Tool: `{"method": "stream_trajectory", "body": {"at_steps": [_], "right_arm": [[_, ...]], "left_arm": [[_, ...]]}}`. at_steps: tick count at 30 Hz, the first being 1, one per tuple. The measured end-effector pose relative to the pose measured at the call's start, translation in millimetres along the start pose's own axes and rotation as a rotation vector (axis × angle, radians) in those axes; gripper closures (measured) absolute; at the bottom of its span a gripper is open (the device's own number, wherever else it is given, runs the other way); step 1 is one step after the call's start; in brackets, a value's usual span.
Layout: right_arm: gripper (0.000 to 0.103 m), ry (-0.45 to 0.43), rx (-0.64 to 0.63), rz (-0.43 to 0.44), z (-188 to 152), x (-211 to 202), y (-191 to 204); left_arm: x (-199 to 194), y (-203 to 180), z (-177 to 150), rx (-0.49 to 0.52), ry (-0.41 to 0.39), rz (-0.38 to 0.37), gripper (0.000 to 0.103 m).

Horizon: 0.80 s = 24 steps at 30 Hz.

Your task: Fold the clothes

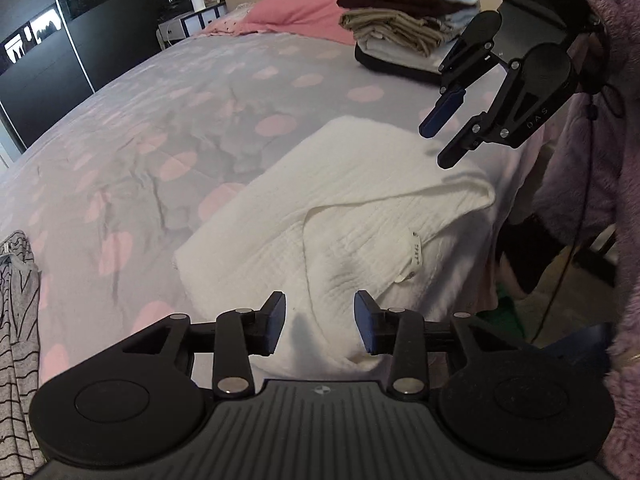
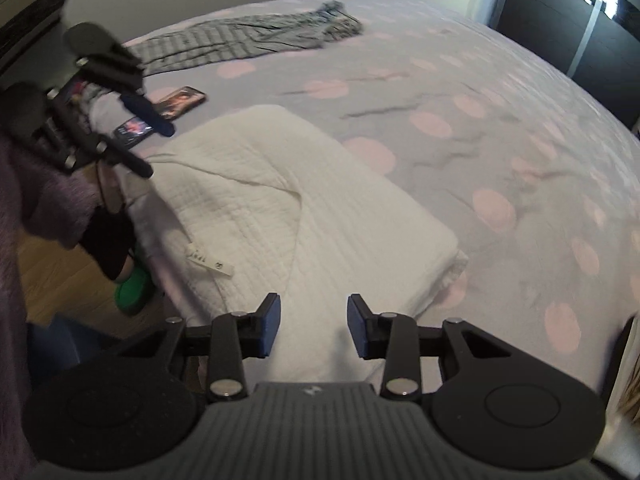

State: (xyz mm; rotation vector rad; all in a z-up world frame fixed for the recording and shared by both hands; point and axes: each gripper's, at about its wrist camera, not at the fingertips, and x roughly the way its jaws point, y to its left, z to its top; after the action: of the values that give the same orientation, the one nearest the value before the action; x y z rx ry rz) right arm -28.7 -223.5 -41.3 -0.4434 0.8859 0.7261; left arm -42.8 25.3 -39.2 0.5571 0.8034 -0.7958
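A white textured garment [image 1: 352, 216] lies folded on the bed near its edge, with its label [image 1: 416, 256] facing up. It also shows in the right wrist view [image 2: 304, 216]. My left gripper [image 1: 320, 322] is open and empty just above the garment's near end. My right gripper [image 2: 314, 324] is open and empty above the other end. The right gripper also shows in the left wrist view [image 1: 438, 144], hovering over the garment's far corner. The left gripper shows in the right wrist view [image 2: 158, 150], blurred.
A stack of folded clothes [image 1: 408, 20] sits at the head of the bed by a pink pillow [image 1: 296, 12]. A grey striped garment [image 2: 248, 40] lies unfolded across the bed. Two phones [image 2: 180, 102] lie near the white garment. The bedspread [image 1: 160, 128] is grey with pink dots.
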Motion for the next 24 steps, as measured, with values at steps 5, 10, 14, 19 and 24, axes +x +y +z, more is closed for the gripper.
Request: {"method": "stream_trajectory", "body": {"at_steps": [5,10,14,19,24], "right_arm": [[0.072,0.106,-0.024,-0.019,-11.8,27.8,4.0],[0.072,0.152,-0.01,-0.035,-25.3,43.6,-6.6],[0.07,0.159,-0.037,-0.036,-25.9,47.4,-6.1],[0.067,0.161,-0.003,-0.028,-22.0,39.1,-10.3],[0.054,0.113,0.094,-0.006,-19.9,20.9,-19.4]], "left_arm": [[31.9,-7.5,-11.4,0.045,0.112,-0.018,0.087],[45.0,-17.8,-20.9,0.095,0.137,-0.052,0.087],[50.0,-21.2,-24.8,0.11,0.132,-0.037,0.086],[34.1,-17.7,-20.6,0.085,0.094,-0.045,0.083],[8.6,-4.8,-12.1,-0.024,0.005,-0.067,0.081]]}}
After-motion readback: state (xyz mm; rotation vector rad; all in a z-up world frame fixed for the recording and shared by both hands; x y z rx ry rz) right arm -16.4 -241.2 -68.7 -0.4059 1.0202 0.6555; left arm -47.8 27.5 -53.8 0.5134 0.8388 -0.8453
